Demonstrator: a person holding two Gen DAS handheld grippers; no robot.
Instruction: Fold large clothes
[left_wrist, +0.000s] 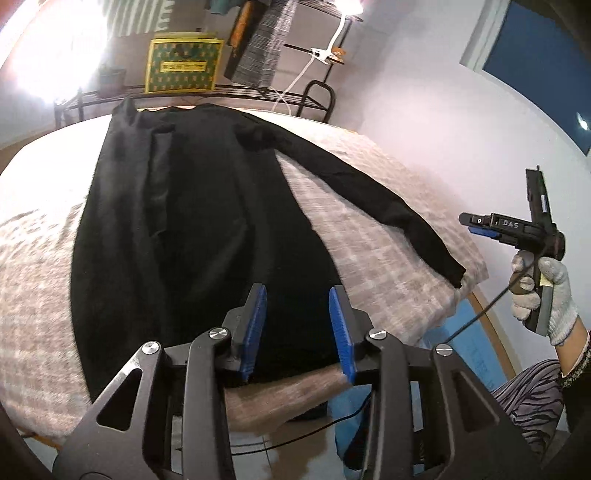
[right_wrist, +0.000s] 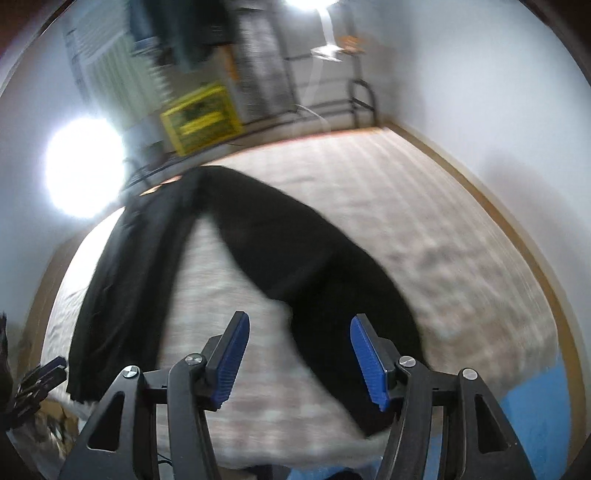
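Jaws of the left gripper (left_wrist: 298, 325) stand spread above the near hem of the black garment (left_wrist: 192, 229), pinching nothing. From the left wrist view the garment lies flat on the bed (left_wrist: 388, 229), body running toward 12 o'clock, one sleeve (left_wrist: 373, 199) stretched toward 4 o'clock. At 3 o'clock a gloved hand (left_wrist: 543, 295) holds the right gripper (left_wrist: 476, 224). From the right wrist view, blurred, the right gripper's (right_wrist: 298, 360) jaws are spread wide and empty over the bed (right_wrist: 424, 206); the garment (right_wrist: 288, 251) spreads from 11 toward 5 o'clock.
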